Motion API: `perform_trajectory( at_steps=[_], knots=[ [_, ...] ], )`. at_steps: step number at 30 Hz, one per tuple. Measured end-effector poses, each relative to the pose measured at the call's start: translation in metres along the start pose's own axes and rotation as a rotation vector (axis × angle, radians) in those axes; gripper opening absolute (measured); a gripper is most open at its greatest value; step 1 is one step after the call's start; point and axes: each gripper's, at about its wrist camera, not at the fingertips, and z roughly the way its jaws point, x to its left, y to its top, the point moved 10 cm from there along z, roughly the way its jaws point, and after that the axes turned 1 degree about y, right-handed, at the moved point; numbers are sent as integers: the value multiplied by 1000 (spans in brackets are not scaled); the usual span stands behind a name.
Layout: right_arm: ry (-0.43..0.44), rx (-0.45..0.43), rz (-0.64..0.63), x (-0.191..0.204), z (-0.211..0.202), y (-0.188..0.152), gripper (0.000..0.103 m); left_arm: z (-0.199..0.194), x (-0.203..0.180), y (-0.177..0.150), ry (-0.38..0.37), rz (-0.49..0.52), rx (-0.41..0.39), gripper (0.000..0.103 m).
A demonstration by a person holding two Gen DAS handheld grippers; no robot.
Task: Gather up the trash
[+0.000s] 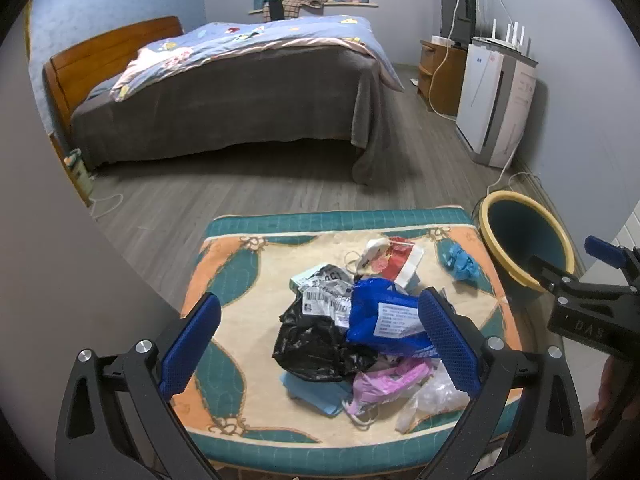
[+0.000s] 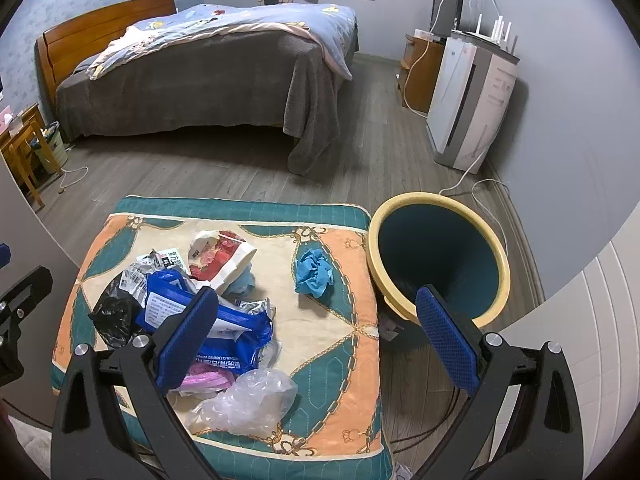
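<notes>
Both grippers' fingers [image 1: 192, 344] [image 2: 448, 340] spread wide; holding nothing.

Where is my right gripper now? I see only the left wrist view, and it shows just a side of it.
Observer: The right gripper hovers over the cushion's right part, fingers open and empty.
Operator: Is trash in the bin already?
Observer: The bin's inside shows no trash, though a finger hides part of its bottom.
Operator: Is anything on the floor by it?
Observer: Yes, a dark cable lies on the floor at the bin's near side.
</notes>
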Motion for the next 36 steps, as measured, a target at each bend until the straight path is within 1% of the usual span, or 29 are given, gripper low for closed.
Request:
perform_trajectory(
  at_steps=[18, 26, 36],
  knots=[
    [-3, -2, -9, 1, 0, 0, 97, 0, 0, 1, 1, 2, 1, 98],
    [-3, -2, -12, 1, 0, -1, 97, -2, 0, 3, 3, 13, -12, 98],
    [-35, 22, 5, -12, 7, -5, 97, -3, -2, 3, 2, 14, -13, 98]
  ],
)
